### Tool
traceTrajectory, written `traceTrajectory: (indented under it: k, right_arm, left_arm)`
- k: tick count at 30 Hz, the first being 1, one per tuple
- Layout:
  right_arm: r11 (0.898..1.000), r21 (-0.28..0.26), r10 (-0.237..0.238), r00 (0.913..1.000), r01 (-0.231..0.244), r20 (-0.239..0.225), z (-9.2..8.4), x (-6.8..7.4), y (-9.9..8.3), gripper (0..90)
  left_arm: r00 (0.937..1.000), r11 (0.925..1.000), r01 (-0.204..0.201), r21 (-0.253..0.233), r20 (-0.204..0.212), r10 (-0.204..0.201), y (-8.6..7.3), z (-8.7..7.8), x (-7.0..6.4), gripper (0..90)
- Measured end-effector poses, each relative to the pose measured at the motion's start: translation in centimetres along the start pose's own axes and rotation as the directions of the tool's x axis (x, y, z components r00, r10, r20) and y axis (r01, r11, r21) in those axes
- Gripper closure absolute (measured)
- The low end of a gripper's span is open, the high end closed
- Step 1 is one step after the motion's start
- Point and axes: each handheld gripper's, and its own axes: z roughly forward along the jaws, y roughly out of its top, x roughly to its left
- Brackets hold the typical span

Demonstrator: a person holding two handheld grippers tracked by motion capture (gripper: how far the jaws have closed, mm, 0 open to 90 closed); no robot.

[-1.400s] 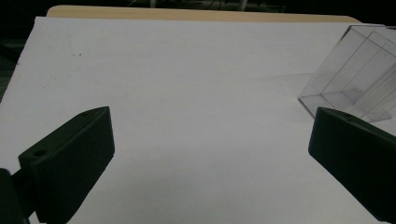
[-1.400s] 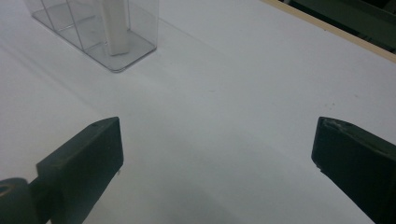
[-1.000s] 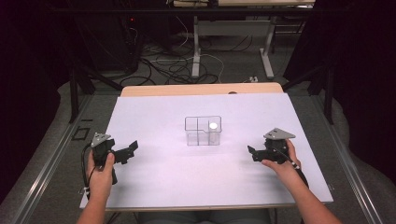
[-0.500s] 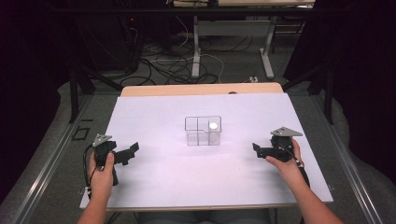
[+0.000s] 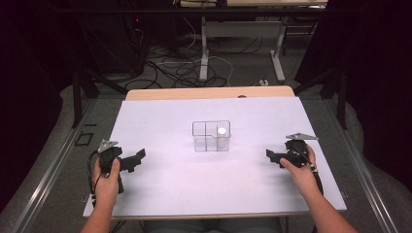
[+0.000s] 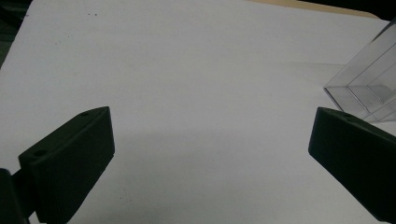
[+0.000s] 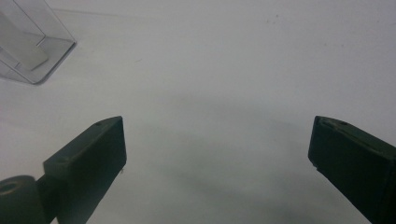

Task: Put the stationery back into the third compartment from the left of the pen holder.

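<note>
Two grippers, one box, one white piece: that is the whole stock on the table [image 5: 160,194].

Item 1, box [image 5: 211,136]. Clear plastic, divided into compartments, standing upright at mid-table, about halfway between my hands. Its corner shows at the far right of the left gripper view [image 6: 369,79] and at the far left of the right gripper view [image 7: 28,44].

Item 2, white piece [image 5: 222,130]. Small and round from above, sitting in the box's far right compartment. I cannot tell what it is; too small.

Item 3, left gripper [image 5: 137,158]. Held low at the near left of the table, well apart from the box, pointing toward mid-table. Jaws spread wide, nothing between them but bare table [image 6: 210,154].

Item 4, right gripper [image 5: 271,156]. Held at the near right, also well apart from the box, pointing left. Jaws likewise spread wide and empty [image 7: 217,154].

Status, as I judge it: the piece lies inside the box and both my grippers are released and clear of it, so either the placing is finished or nothing is under way. No loose items wait on the table. Left to do, if anything: approach the box.
</note>
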Motion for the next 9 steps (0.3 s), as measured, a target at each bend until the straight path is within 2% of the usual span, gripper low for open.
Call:
traceTrajectory:
  k: [1,9]
  right_arm:
    - [1.000,0.011,0.012,0.9999,-0.012,-0.003,0.02,-0.04,-0.04,3.8]
    - [1.000,0.023,0.012,0.9999,-0.012,-0.006,0.10,-0.19,-0.04,3.3]
  left_arm:
    - [1.0000,1.0000,-0.002,0.002,-0.001,0.002,-0.01,0.02,-0.01,0.2]
    - [1.0000,1.0000,-0.007,0.002,0.006,0.007,-0.03,0.28,-0.20,0.2]
